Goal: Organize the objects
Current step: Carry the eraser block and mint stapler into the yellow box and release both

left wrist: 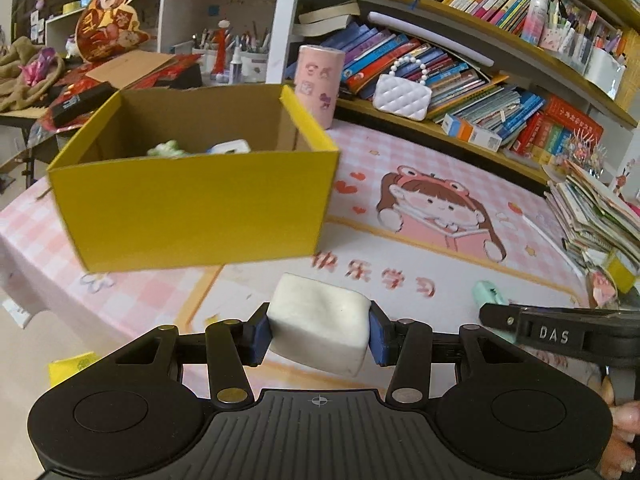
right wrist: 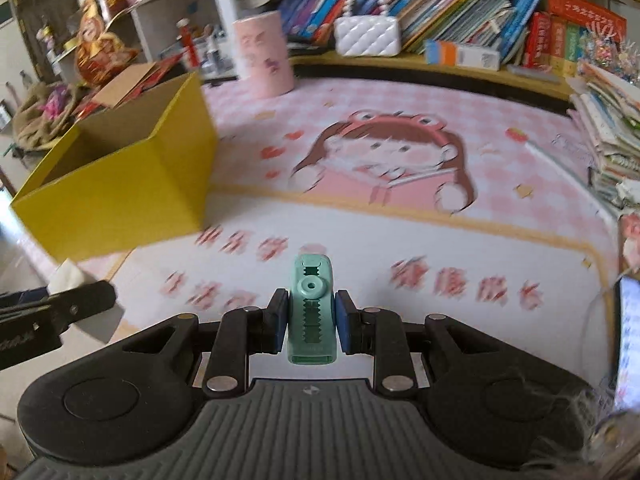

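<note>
Yellow box (left wrist: 192, 204), far left on desk: open top, cardboard inside. Contents partly visible over front wall, a greenish item (left wrist: 168, 148) and a white/blue item (left wrist: 232, 146); can't ID either. Box stands on the pink cartoon desk mat (left wrist: 400, 248).

Left gripper (left wrist: 319, 330), centre of left wrist view: blue pads pinching a white block (left wrist: 320, 324) on two opp. sides, block held clear of mat, just short of box front wall. Block sits tilted in the grip and its faces bulge slightly. Judged soft, light, foam- or eraser-like; will deform if squeezed harder, unlikely to break. Matte surface, slip risk low. Present hold across mid-faces looks adequate.

Right gripper (right wrist: 308, 322), to the right of the left one: pads closed on a mint-green plastic item (right wrist: 310, 308), gripped on its narrow flanks at mid-length, toothed track and round hub facing up. Looks like correction tape dispenser, not certain. Judged rigid, light, smooth shell; could twist or slide between pads. Flat flanks are the right place to hold.

Right wrist view is motion-blurred.

Further right: pink cylinder (left wrist: 319, 84), white quilted purse (left wrist: 402, 96) on shelf, stacked books (left wrist: 600, 216) at desk edge.
</note>
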Demonstrator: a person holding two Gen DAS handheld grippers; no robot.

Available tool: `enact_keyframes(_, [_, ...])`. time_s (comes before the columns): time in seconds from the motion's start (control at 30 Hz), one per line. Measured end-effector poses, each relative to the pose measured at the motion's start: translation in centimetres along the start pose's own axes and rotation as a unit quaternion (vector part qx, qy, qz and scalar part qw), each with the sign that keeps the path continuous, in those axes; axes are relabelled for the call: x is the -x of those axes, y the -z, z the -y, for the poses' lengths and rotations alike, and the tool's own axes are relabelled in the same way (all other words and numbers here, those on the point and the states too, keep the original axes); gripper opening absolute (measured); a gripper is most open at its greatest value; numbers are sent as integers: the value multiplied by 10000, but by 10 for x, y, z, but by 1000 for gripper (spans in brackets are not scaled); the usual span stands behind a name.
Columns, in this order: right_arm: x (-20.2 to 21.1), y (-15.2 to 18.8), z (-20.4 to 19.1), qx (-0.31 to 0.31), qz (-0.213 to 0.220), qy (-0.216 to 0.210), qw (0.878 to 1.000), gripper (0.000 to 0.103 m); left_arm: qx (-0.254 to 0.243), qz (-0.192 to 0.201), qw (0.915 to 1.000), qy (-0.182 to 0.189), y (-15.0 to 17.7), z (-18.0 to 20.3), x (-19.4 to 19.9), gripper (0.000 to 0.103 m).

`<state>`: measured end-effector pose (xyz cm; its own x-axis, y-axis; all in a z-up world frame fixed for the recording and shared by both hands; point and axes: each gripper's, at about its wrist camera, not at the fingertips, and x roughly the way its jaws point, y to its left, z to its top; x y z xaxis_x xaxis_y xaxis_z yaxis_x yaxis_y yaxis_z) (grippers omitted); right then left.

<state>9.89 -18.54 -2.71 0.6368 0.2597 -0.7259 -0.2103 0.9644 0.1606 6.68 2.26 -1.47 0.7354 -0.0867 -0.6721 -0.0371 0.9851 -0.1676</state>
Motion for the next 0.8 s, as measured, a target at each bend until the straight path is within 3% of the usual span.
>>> enact_keyframes(0.33, [19, 35, -72, 317, -83, -281, 9991, 23, 105, 76, 9999, -108, 21, -53, 41, 45])
enact_keyframes(0.8, [27, 51, -146, 554, 54, -573, 9968, 23, 137, 357, 9986, -354, 30, -113, 83, 45])
